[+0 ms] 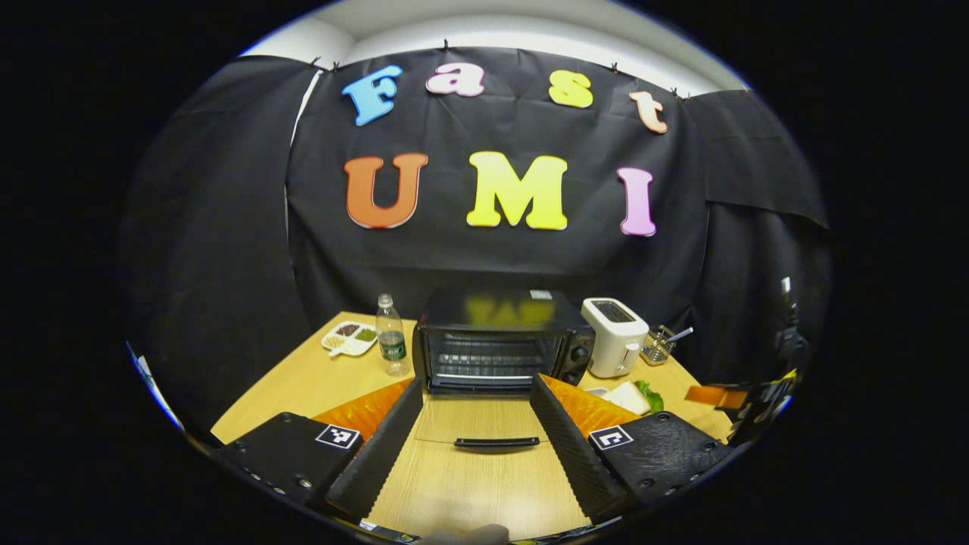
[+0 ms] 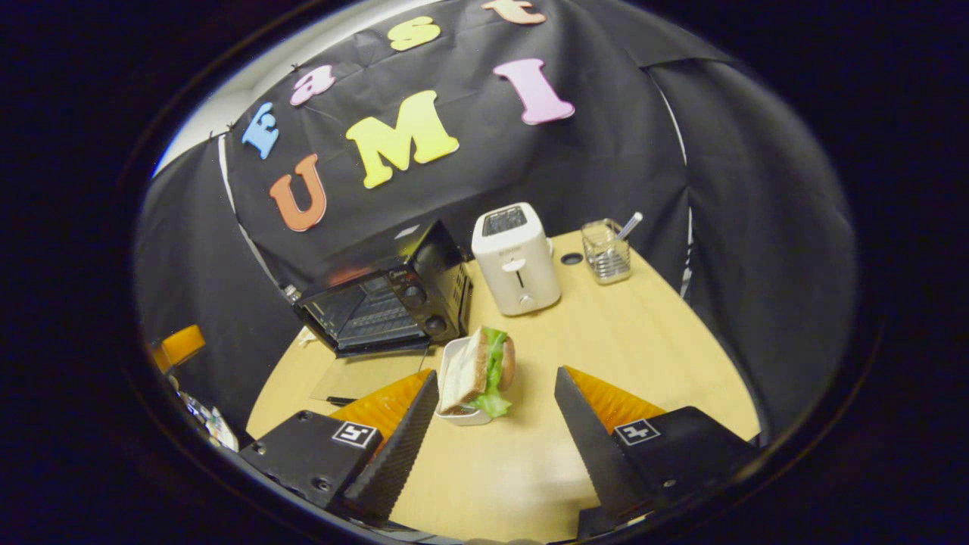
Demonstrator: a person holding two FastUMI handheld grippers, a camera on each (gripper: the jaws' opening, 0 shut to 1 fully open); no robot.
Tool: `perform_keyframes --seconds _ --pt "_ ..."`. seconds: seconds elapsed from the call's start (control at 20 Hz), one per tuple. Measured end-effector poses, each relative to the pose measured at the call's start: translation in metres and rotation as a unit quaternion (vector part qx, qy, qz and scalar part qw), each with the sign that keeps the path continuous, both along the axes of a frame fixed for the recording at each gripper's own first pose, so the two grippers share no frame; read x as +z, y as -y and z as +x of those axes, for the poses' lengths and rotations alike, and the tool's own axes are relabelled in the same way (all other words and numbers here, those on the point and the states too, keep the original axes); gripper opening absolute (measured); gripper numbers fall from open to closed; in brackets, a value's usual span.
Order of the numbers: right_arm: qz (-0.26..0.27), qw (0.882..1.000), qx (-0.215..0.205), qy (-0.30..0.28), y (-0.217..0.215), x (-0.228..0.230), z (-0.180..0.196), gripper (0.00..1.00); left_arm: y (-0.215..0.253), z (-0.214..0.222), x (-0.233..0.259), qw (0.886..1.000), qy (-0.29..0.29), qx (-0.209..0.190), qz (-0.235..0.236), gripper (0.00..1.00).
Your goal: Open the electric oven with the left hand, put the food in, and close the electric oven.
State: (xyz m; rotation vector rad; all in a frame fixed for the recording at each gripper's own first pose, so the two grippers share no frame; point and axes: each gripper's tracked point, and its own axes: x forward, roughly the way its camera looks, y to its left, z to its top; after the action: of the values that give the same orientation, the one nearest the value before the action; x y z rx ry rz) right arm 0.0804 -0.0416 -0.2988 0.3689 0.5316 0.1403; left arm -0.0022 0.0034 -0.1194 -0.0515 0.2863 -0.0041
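The right gripper [image 2: 496,424] has its 2 fingers wide, framing the sandwich [image 2: 478,369] in its white dish. Close squarely on it, then carry it level onto the open oven [image 2: 378,306] rack. The left gripper [image 1: 475,439] hangs wide over the lowered door [image 1: 481,424].

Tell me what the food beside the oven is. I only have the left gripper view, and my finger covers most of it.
Observer: It's a sandwich, bread with lettuce, standing on edge in a small white dish.
Operator: Is the right hand-held gripper on it?
Observer: No. The right hand-held gripper is open and aimed at the sandwich, with no grip on it.
Operator: Where's the oven from there?
Observer: In the right gripper view the oven sits beyond the dish and to its left. Its door is folded down flat beside the dish.
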Motion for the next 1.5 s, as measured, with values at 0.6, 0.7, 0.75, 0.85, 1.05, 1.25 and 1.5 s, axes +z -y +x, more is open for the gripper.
perform_keyframes --seconds 0.6,0.7,0.75,0.85,1.05,1.25,1.5 --pt "0.171 0.979 0.051 -0.096 -0.032 -0.062 0.091 0.73 0.012 -0.038 0.069 0.996 0.029 0.077 0.016 0.94" --pt "0.201 0.97 0.064 -0.123 -0.037 -0.063 0.095 0.53 0.015 -0.037 0.069 0.994 0.023 0.105 0.006 0.94" --pt "0.214 0.966 0.061 -0.129 -0.035 -0.061 0.097 0.47 0.016 -0.039 0.071 0.993 0.021 0.119 0.004 0.94" --pt "0.223 0.963 0.073 -0.132 -0.036 -0.059 0.094 0.41 0.013 -0.043 0.069 0.989 0.019 0.145 0.016 0.94" --pt "0.212 0.965 0.095 -0.117 -0.041 -0.043 0.093 0.4 0.017 -0.049 0.06 0.987 0.008 0.161 0.026 0.94" --pt "0.22 0.969 0.087 -0.069 -0.045 0.013 0.089 0.4 0.015 -0.053 0.049 0.988 0.009 0.151 0.033 0.94" --pt "0.235 0.97 0.057 0.023 -0.082 0.107 0.073 0.39 0.003 -0.051 0.038 0.994 0.014 0.099 0.04 0.95"
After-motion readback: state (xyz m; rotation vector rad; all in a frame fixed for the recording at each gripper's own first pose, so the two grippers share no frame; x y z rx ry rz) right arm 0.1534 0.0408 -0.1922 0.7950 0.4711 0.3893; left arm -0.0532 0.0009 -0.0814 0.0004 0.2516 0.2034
